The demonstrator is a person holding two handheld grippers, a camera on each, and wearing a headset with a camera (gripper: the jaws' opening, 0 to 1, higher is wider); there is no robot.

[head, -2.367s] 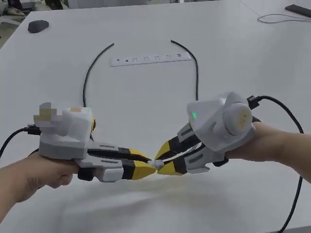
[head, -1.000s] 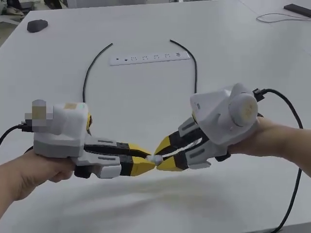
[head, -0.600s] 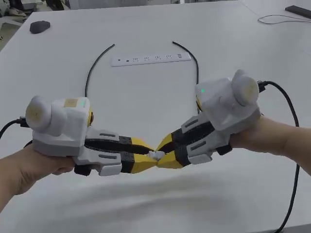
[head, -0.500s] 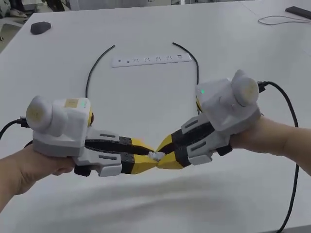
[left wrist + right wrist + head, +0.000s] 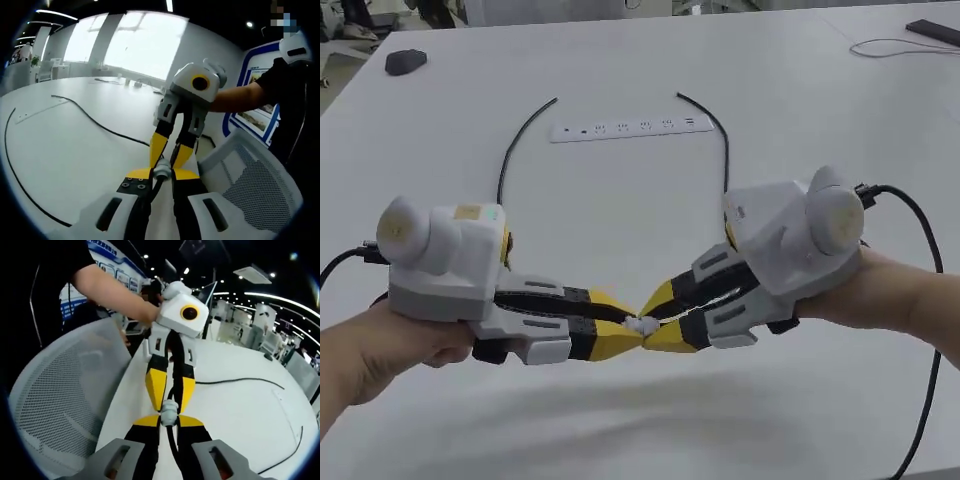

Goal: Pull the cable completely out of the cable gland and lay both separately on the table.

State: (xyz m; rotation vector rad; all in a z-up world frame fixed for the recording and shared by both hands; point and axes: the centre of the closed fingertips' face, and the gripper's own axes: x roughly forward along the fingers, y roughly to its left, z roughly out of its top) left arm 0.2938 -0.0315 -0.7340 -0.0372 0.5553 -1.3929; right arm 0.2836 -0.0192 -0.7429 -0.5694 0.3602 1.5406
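Sitting where the yellow tips meet, the small white cable gland (image 5: 640, 325) is up off the table (image 5: 620, 220), well nearer than the power strip (image 5: 630, 128). The left gripper (image 5: 623, 336) is squeezed tight on it. The right gripper (image 5: 662, 320) is squeezed tight on the thin black cable (image 5: 172, 440).

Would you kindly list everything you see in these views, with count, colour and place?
table: one, white, under everything
power strip: one, white, far middle of the table
cable: one, black, its ends by the strip's two ends, curving toward the tongs
cable gland: one, white, on the cable between the tong tips
mouse: one, dark, far left
thin cord: one, dark, far right
flat device: one, black, far right corner
mesh chair: one, white, beside the table
left tongs: white, yellow tips, shut on the gland
right tongs: same colours, likewise
left hand, right hand: one holding each tongs
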